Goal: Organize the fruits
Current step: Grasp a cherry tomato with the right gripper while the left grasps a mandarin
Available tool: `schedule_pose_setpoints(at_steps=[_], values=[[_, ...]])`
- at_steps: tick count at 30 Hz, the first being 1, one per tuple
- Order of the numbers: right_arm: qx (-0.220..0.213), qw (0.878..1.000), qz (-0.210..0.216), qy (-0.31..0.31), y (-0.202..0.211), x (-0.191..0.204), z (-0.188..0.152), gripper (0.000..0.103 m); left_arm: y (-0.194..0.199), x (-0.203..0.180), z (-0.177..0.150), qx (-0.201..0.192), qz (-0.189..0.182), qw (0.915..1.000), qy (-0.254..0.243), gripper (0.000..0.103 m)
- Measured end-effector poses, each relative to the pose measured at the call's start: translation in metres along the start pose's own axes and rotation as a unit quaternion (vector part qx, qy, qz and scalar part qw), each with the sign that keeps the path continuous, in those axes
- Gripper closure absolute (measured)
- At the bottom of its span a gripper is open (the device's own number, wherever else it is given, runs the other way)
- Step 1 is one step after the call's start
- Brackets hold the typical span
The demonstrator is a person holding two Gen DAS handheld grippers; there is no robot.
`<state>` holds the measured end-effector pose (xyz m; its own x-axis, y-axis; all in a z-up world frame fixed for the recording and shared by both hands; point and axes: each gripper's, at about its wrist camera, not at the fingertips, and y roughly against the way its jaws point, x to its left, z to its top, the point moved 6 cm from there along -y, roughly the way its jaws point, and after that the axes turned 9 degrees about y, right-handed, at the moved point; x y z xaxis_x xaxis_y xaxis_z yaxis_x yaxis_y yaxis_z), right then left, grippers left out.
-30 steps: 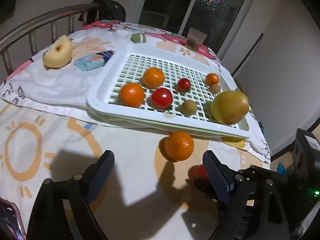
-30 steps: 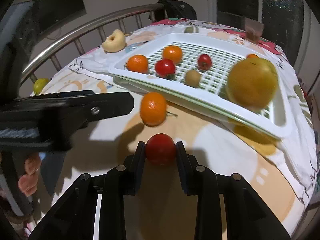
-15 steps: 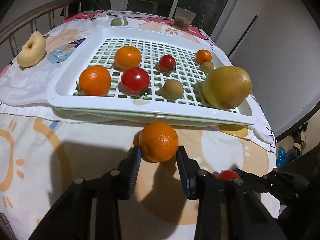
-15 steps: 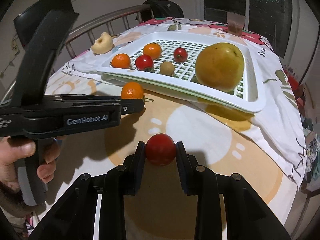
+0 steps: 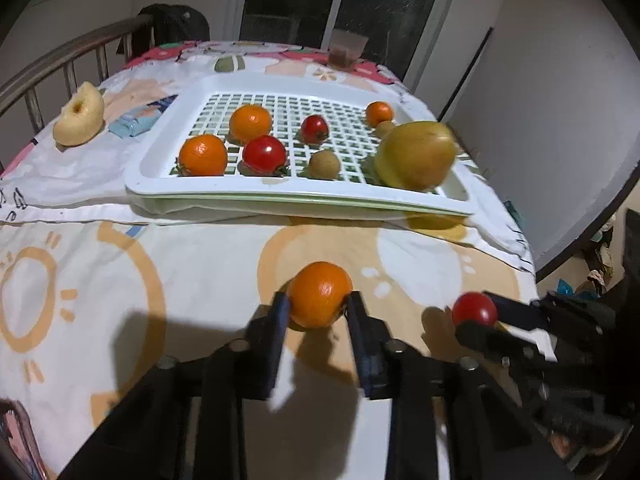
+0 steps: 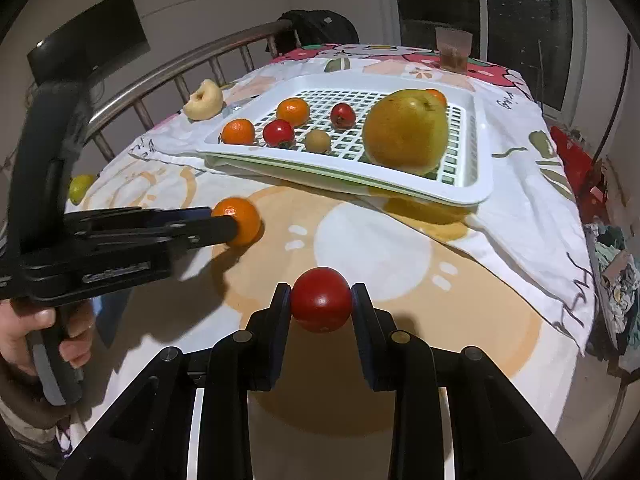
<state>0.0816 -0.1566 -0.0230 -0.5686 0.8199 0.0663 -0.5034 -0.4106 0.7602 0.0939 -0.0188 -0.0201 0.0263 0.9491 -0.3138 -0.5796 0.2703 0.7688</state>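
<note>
My left gripper is shut on an orange and holds it over the tablecloth, short of the white slatted tray. It shows in the right wrist view with the orange. My right gripper is shut on a red tomato; it also shows in the left wrist view. The tray holds oranges, tomatoes, small brown fruits and a large yellow-green pear.
A cored apple and a blue packet lie left of the tray. A green fruit sits by the metal railing. A cup stands at the far end. The table edge drops off at the right.
My left gripper has closed on the orange that lay in front of the tray and drawn back with it. My right gripper has pulled back from the tray with the tomato.
</note>
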Motion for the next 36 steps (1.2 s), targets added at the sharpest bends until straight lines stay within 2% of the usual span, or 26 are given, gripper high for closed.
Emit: schedule_pose_setpoints(at_steps=[1,9,11,14,16,17,21,24,29,31,33,36], values=[[-0.002,1.000,-0.001,0.000,0.003,-0.001,-0.001,0.074,0.005,-0.001,-0.002,-0.002,-0.006,1.0000,0.000,0.090],[-0.006,1.000,-0.011,-0.012,0.017,-0.012,-0.011,0.074,0.017,-0.003,-0.007,-0.007,-0.014,0.9999,-0.005,0.089],[-0.006,1.000,-0.011,-0.015,0.018,-0.012,-0.012,0.074,0.017,-0.006,-0.005,-0.010,-0.013,0.9998,-0.009,0.083],[-0.005,1.000,-0.009,-0.016,0.018,-0.012,-0.014,0.074,0.010,-0.012,0.001,-0.010,-0.002,0.9997,-0.022,0.068],[-0.006,1.000,-0.008,-0.016,0.019,-0.011,-0.015,0.074,0.002,-0.013,0.004,-0.012,0.014,0.9994,-0.030,0.047],[-0.007,1.000,-0.008,-0.017,0.019,-0.011,-0.015,0.074,-0.002,-0.011,0.006,-0.013,0.026,0.9991,-0.031,0.045],[-0.008,1.000,-0.007,-0.017,0.022,-0.011,-0.016,0.074,-0.010,-0.002,0.012,-0.016,0.048,0.9984,-0.025,0.044],[-0.008,1.000,-0.007,-0.015,0.023,-0.011,-0.017,0.074,-0.009,0.007,0.018,-0.018,0.050,0.9985,-0.010,0.044],[-0.007,1.000,-0.004,-0.017,0.021,-0.009,-0.017,0.074,-0.027,0.013,0.022,0.004,0.055,0.9984,-0.002,0.044],[-0.007,1.000,-0.004,-0.016,0.020,-0.008,-0.017,0.074,-0.037,0.014,0.017,0.017,0.057,0.9982,-0.002,0.051],[-0.007,1.000,-0.003,-0.014,0.020,-0.008,-0.017,0.074,-0.037,0.011,0.014,0.009,0.063,0.9979,-0.013,0.061],[-0.004,1.000,-0.005,-0.014,0.020,-0.009,-0.018,0.074,-0.033,0.013,0.012,0.011,0.046,0.9989,0.000,0.061]])
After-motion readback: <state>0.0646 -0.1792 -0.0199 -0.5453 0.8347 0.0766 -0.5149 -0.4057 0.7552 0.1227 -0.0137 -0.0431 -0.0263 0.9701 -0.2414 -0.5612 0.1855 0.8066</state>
